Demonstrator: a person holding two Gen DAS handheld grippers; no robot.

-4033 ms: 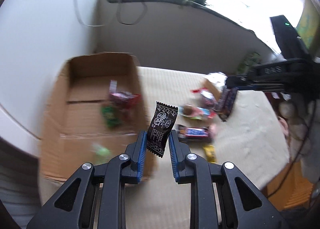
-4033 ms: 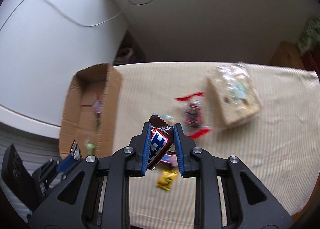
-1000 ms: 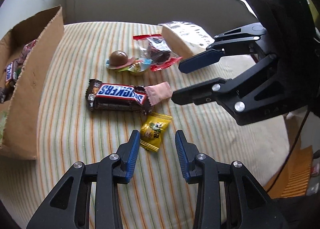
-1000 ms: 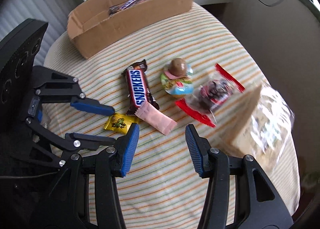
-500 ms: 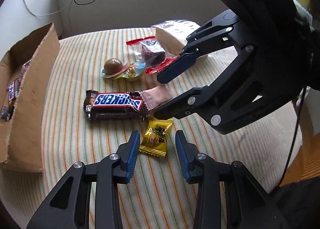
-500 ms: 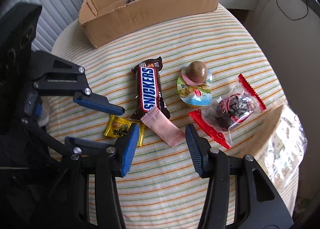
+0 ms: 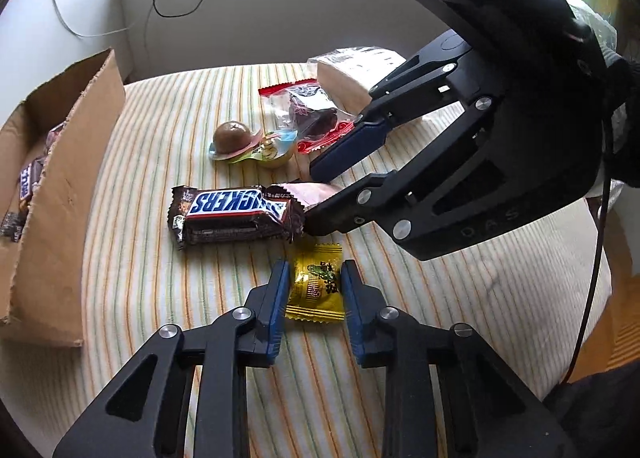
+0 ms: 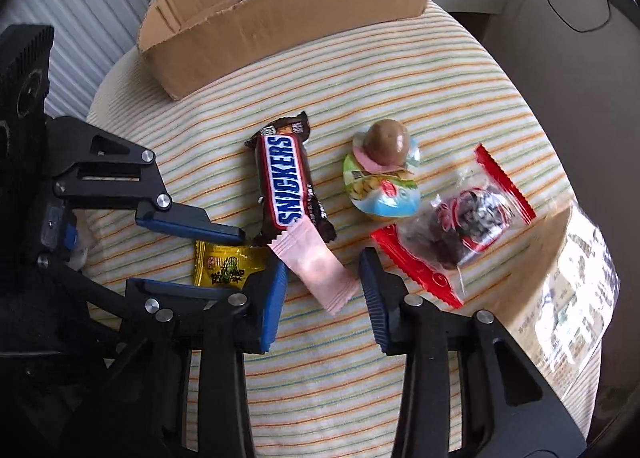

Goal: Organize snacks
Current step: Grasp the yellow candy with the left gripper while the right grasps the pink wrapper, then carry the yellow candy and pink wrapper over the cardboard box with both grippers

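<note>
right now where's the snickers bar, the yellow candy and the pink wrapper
snickers bar (image 7: 236,204): left wrist view, on the blue logo
yellow candy (image 7: 317,284): left wrist view, middle of the wrapper
pink wrapper (image 8: 318,266): right wrist view, middle of the packet

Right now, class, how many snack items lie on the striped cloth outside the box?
6: Snickers bar, pink sachet at its end, yellow candy beside that, chocolate-topped cup, red-edged bag, large clear packet at the edge. None seem hidden.

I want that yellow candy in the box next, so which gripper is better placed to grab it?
Left. The left gripper is open with its fingers on either side of the yellow candy, while the right gripper brackets the pink wrapper.
</note>
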